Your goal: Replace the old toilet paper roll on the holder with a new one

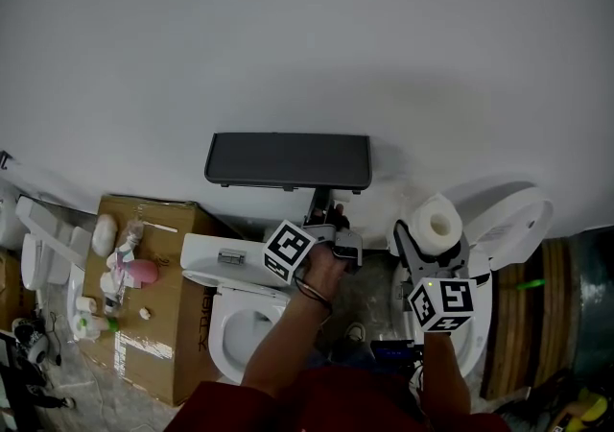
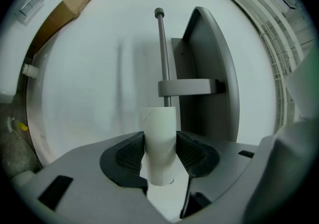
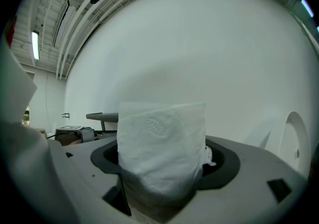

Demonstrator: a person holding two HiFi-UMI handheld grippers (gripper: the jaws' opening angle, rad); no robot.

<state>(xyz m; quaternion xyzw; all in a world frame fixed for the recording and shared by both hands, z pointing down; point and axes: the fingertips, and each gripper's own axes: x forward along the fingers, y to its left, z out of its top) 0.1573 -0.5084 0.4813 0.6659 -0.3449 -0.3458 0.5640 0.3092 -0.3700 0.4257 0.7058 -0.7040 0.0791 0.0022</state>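
Jaws of my left gripper (image 2: 160, 154) are clamped on the empty cardboard tube (image 2: 159, 131), one ribbed pad pressed to each side of it. In the left gripper view the tube stands at lower centre, right in front of the lower end of the holder's metal rod (image 2: 161, 54); I cannot tell whether the rod is inside it. The grey holder (image 1: 288, 159) is fixed to the white wall (image 1: 307, 36) at the middle of the head view, with my left gripper just under it.

My right gripper (image 3: 162, 168) has its jaws closed on the new toilet paper roll (image 3: 162, 136). In the head view, that roll sits right of centre, apart from the holder.

At lower left of that view are a white toilet (image 1: 225, 262) and a cardboard box (image 1: 168, 324).
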